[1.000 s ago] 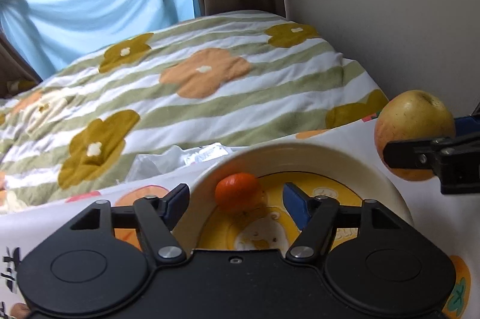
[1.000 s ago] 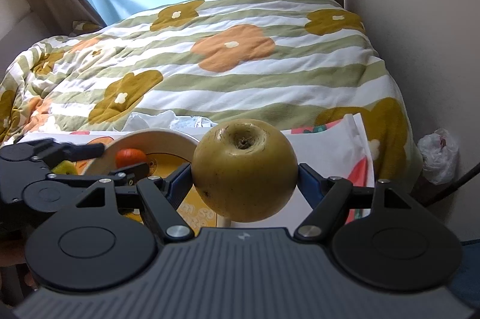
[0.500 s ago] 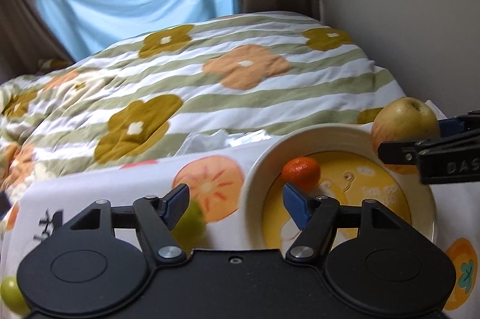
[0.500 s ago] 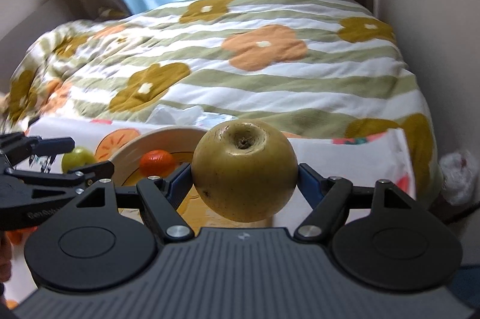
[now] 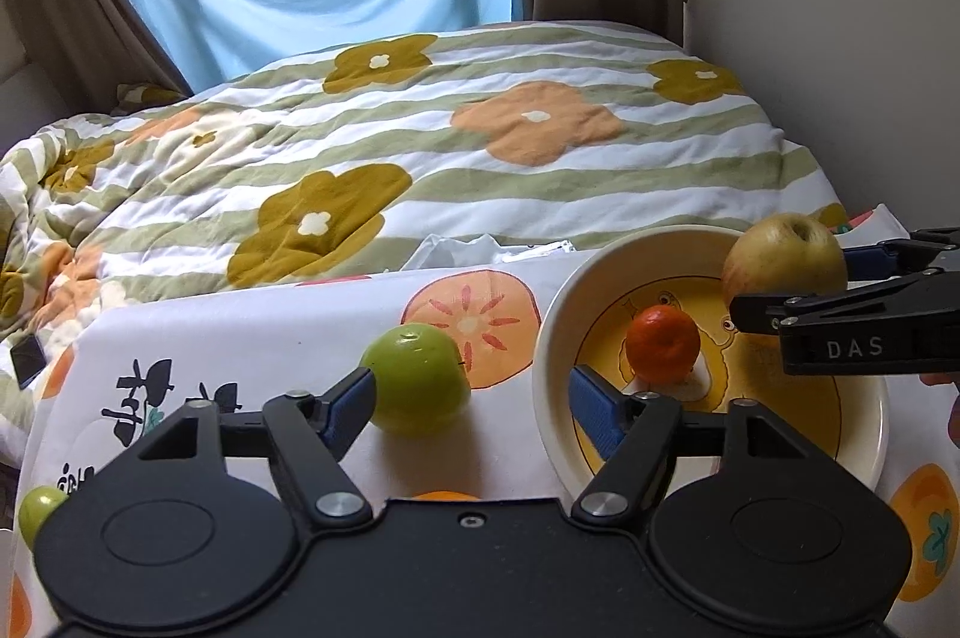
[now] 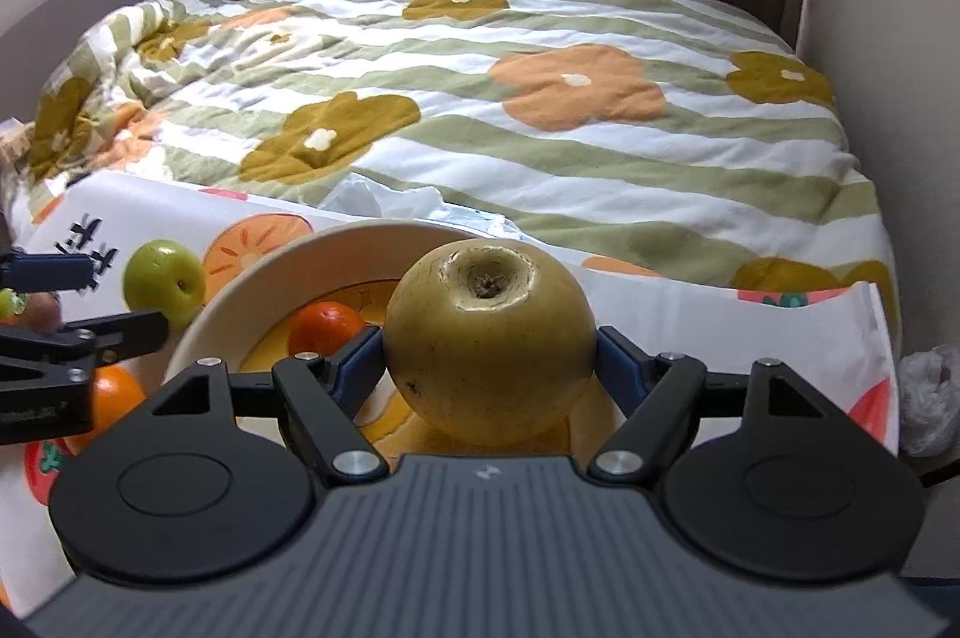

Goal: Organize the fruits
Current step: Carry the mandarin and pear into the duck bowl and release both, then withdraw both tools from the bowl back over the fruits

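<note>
My right gripper (image 6: 489, 359) is shut on a large yellow-brown pear (image 6: 489, 341) and holds it over the cream bowl (image 6: 258, 272); the pear also shows in the left wrist view (image 5: 783, 260). A small orange (image 5: 663, 344) lies inside the bowl (image 5: 555, 332). My left gripper (image 5: 471, 401) is open and empty, its left finger beside a green apple (image 5: 417, 377) on the printed cloth, its right finger inside the bowl's rim. The green apple also shows in the right wrist view (image 6: 163, 283).
A second small green fruit (image 5: 39, 512) lies at the cloth's left edge. An orange fruit (image 6: 111, 398) lies left of the bowl. A striped flowered quilt (image 5: 480, 146) covers the bed behind. A wall (image 5: 840, 8) stands at right. A white plastic bag (image 6: 927, 398) sits beyond the cloth's right edge.
My left gripper has moved left off the bowl toward the green apple. My right gripper has carried the pear left and down, over the bowl.
</note>
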Action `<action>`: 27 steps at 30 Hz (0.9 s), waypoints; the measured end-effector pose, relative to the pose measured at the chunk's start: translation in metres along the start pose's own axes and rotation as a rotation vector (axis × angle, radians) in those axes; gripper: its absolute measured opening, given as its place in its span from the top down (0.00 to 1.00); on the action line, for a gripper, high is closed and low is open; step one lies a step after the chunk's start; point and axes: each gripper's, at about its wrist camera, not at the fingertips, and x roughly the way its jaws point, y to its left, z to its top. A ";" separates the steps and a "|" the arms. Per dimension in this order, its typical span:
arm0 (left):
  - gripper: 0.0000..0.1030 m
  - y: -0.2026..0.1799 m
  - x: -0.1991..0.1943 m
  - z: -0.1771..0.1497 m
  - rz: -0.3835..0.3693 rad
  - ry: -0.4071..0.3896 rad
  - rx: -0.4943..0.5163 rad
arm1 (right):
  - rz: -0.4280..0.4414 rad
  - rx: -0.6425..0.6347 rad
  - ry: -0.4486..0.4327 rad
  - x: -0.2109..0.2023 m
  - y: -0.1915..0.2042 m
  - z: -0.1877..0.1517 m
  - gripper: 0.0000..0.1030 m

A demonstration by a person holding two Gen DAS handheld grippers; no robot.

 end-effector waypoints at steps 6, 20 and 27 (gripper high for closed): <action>0.19 -0.002 -0.011 0.001 0.006 -0.024 -0.012 | -0.029 0.039 -0.089 -0.021 -0.011 -0.001 0.00; 0.05 -0.003 -0.071 -0.007 0.042 -0.090 -0.046 | -0.049 0.092 -0.076 -0.077 -0.015 -0.006 0.00; 0.01 0.012 -0.122 -0.028 0.083 -0.136 -0.078 | -0.029 0.075 -0.074 -0.118 0.009 -0.010 0.00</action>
